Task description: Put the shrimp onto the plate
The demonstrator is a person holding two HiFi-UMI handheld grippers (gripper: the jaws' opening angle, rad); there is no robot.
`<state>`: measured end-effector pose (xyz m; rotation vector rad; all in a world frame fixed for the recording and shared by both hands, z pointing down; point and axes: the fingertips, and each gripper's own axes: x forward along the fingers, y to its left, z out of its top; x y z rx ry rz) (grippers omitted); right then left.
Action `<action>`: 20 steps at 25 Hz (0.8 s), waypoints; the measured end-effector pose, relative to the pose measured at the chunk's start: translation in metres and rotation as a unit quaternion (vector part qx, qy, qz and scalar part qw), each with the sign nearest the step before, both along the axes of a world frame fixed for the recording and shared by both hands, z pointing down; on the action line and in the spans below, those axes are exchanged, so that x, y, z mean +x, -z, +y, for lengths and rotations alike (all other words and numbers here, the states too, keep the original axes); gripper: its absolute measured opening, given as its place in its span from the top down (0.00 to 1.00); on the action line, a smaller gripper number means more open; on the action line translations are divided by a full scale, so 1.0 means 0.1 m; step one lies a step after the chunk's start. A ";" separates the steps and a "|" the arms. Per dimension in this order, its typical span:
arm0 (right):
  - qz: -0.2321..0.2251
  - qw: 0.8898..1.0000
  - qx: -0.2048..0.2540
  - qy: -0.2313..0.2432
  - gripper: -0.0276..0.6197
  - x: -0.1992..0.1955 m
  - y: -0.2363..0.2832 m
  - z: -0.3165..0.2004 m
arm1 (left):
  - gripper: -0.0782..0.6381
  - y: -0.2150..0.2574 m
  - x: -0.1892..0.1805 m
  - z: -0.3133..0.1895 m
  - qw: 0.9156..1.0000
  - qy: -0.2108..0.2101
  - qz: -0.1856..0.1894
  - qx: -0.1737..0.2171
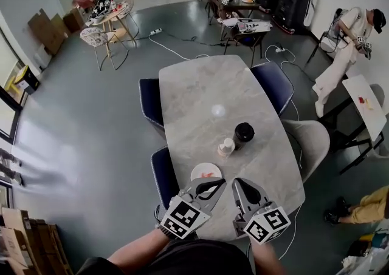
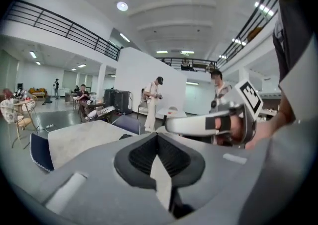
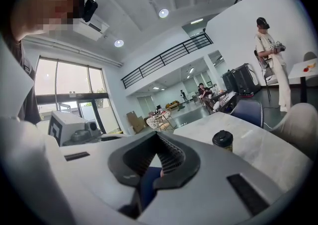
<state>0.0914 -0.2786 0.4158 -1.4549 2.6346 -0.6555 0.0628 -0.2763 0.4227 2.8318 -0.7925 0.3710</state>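
Head view: the plate (image 1: 196, 172) is sitting at the table's (image 1: 200, 98) near edge, and the orange shrimp (image 1: 207, 175) is lying on it, just ahead of the left gripper (image 1: 214, 185). The right gripper (image 1: 239, 184) is hovering just right of the plate.

Left gripper view: the jaws are pressing together at the tips with nothing between them, and the shrimp is out of sight.

Right gripper view: these jaws are meeting too, empty, and pointing across the table toward a black-lidded cup (image 3: 222, 140).
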 end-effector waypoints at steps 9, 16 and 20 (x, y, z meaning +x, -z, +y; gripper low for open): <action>0.015 0.999 0.043 -0.004 0.95 -0.05 0.45 0.05 | 0.88 0.60 -0.12 0.19 0.996 0.052 0.069 0.011; 0.018 0.998 0.057 0.010 0.95 -0.15 0.54 0.08 | 0.88 0.67 -0.17 0.22 0.995 0.064 0.071 0.024; 0.019 0.998 0.060 0.014 0.95 -0.14 0.57 0.10 | 0.88 0.70 -0.16 0.23 0.995 0.070 0.070 0.030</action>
